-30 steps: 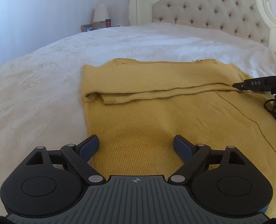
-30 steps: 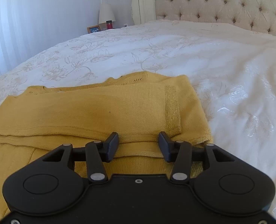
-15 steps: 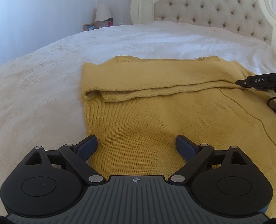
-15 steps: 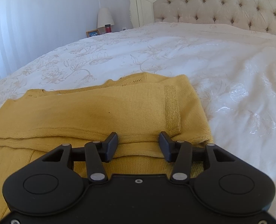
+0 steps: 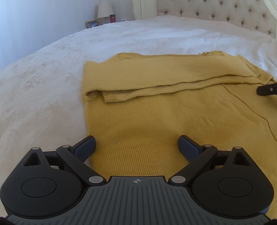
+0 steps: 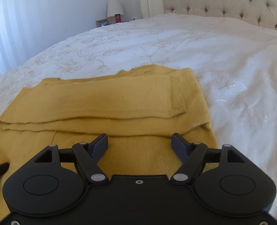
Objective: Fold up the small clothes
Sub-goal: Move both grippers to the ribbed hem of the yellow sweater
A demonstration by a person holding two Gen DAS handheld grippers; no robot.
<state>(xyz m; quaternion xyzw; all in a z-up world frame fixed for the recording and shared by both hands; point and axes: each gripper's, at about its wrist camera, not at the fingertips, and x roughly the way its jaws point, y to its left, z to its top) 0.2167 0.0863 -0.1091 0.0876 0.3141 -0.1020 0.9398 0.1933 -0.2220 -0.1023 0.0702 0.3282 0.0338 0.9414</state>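
Note:
A mustard-yellow knit sweater (image 5: 157, 116) lies flat on the white bedspread (image 5: 35, 93), its sleeves folded across the upper part as a band (image 5: 166, 75). My left gripper (image 5: 137, 146) is open and empty above the sweater's near left part. My right gripper (image 6: 139, 143) is open and empty, just near of the folded sleeve band (image 6: 100, 103) at the sweater's right side (image 6: 138, 155). The sleeve's ribbed cuff (image 6: 176, 95) lies on top. A tip of the right gripper shows at the right edge of the left wrist view (image 5: 273, 90).
A tufted cream headboard (image 5: 213, 5) stands at the far end of the bed. A bedside table with a lamp (image 5: 104, 9), a red jar and a photo frame is at the far left. White floral bedspread (image 6: 232, 75) surrounds the sweater.
My right gripper has opened wider and pulled back slightly from the folded sleeves. My left gripper has opened a little wider and shifted slightly; the sweater has not moved.

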